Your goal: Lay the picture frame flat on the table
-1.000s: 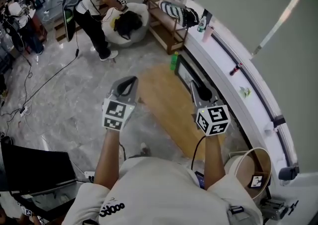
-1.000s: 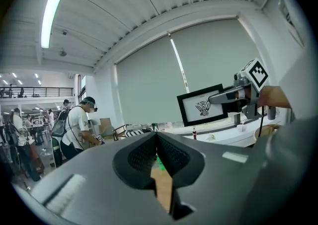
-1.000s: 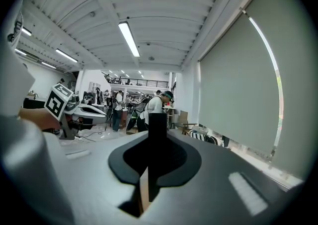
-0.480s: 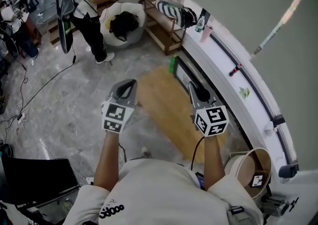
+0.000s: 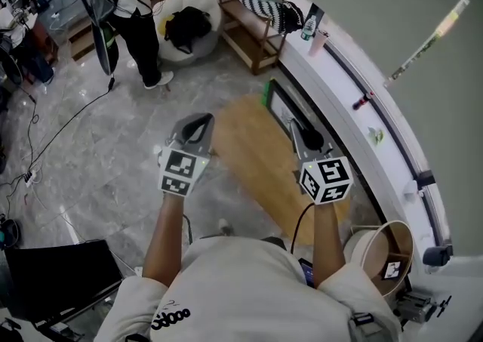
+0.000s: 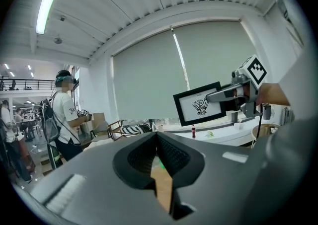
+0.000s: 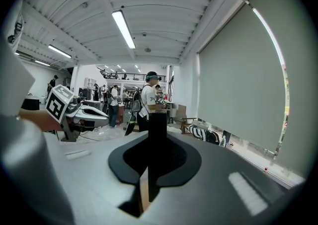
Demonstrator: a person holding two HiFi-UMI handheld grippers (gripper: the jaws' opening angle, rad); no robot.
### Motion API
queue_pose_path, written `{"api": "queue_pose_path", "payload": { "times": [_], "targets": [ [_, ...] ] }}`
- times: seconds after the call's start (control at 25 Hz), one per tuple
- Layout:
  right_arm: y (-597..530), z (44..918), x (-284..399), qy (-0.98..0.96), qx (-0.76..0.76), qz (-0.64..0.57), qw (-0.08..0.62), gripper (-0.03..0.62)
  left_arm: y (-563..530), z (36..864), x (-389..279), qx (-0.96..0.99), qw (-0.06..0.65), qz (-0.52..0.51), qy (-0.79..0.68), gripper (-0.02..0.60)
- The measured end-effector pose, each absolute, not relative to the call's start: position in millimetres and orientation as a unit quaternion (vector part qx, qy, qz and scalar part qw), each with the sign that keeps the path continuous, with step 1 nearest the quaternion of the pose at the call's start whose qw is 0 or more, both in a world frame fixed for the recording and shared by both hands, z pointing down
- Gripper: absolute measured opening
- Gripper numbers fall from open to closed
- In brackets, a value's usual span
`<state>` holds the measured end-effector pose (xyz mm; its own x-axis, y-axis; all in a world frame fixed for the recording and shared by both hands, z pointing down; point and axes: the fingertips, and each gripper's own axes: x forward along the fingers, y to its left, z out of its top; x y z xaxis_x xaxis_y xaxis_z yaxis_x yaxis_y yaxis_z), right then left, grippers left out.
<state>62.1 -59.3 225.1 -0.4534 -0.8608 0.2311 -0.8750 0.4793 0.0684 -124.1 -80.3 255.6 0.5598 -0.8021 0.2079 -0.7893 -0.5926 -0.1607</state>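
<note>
The picture frame [image 5: 277, 104], black-edged with a white print, stands upright over the far edge of the low wooden table [image 5: 245, 153]. My right gripper [image 5: 302, 137] is shut on its edge. In the left gripper view the picture frame [image 6: 201, 106] faces me, held up by the right gripper [image 6: 213, 98]. In the right gripper view the frame's black edge [image 7: 158, 124] sits between the closed jaws of the right gripper [image 7: 151, 142]. My left gripper [image 5: 198, 127] hovers over the table's left side, shut and empty; from the right gripper view the left gripper [image 7: 102, 114] shows at the left.
A curved white counter [image 5: 355, 118] runs along the right, carrying a bottle [image 5: 306, 27]. A round wooden basket [image 5: 386, 254] stands near my right elbow. A wooden bench [image 5: 245, 31], a white bean bag [image 5: 189, 27] and a standing person [image 5: 128, 1] are beyond the table. Cables cross the marble floor.
Both grippers and the frame hold nearly the same pose. The person in the background has shifted slightly.
</note>
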Motion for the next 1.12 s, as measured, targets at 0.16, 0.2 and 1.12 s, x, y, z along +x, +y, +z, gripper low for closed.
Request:
{"api": "queue_pose_path", "payload": {
  "times": [0.16,0.2,1.12],
  "targets": [
    [-70,230,54,-0.85,0.513,0.037,0.116,0.015,-91,261,-130,-0.886,0.021,-0.133,0.444,0.011],
    [-71,231,52,-0.849,0.514,0.039,0.116,0.015,-93,262,-131,-0.886,0.019,-0.134,0.444,0.011],
    [-173,309,58,-0.848,0.501,0.122,0.12,0.015,-184,332,-132,-0.873,-0.033,-0.161,0.459,0.011]
  ]
}}
